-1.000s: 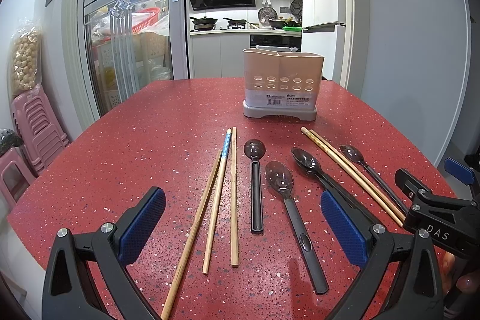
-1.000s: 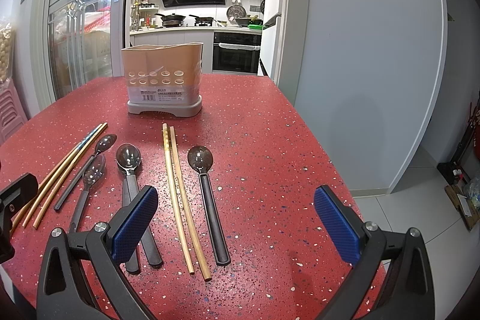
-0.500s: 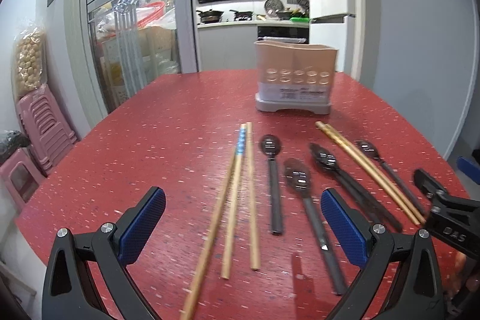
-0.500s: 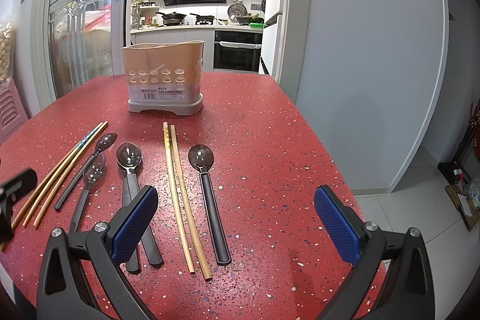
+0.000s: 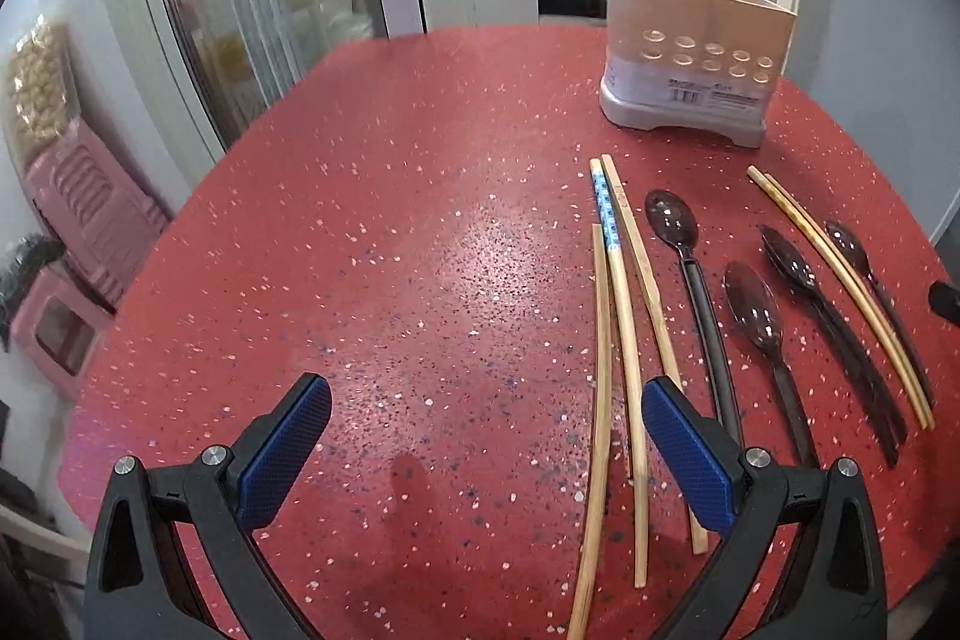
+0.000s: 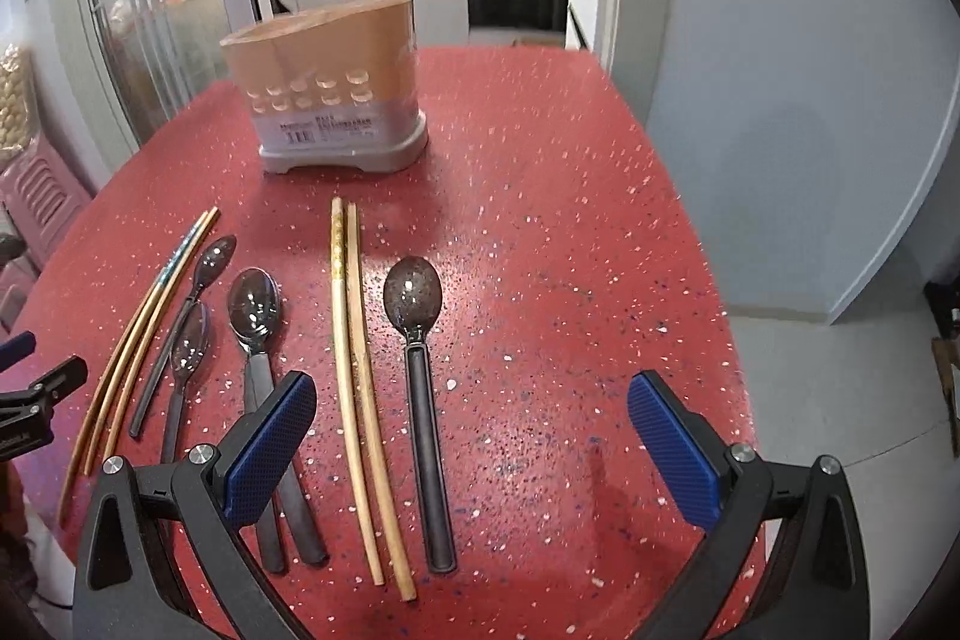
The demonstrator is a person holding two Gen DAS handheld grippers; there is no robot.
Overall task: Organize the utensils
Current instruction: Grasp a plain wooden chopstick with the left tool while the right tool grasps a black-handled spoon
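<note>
Nearest me, my left gripper (image 5: 486, 451) hangs wide open with nothing between its blue pads, above bare red table (image 5: 390, 250) just left of the three bamboo chopsticks (image 5: 624, 340). My right gripper (image 6: 471, 439) is equally spread and empty, straddling the near ends of the chopstick pair (image 6: 354, 370) and the right-hand black spoon (image 6: 420, 370). Beyond them, the beige utensil holder (image 6: 336, 100) stands at the far side, with no utensil visibly sticking out of it. I judge the risk here to be a sloppy pinch: chopsticks lying touching could come up together or roll away, and a thin spoon handle could slip sideways. The left view alone shows all three left chopsticks full-length; the right view alone shows the table's right edge and the floor.
</note>
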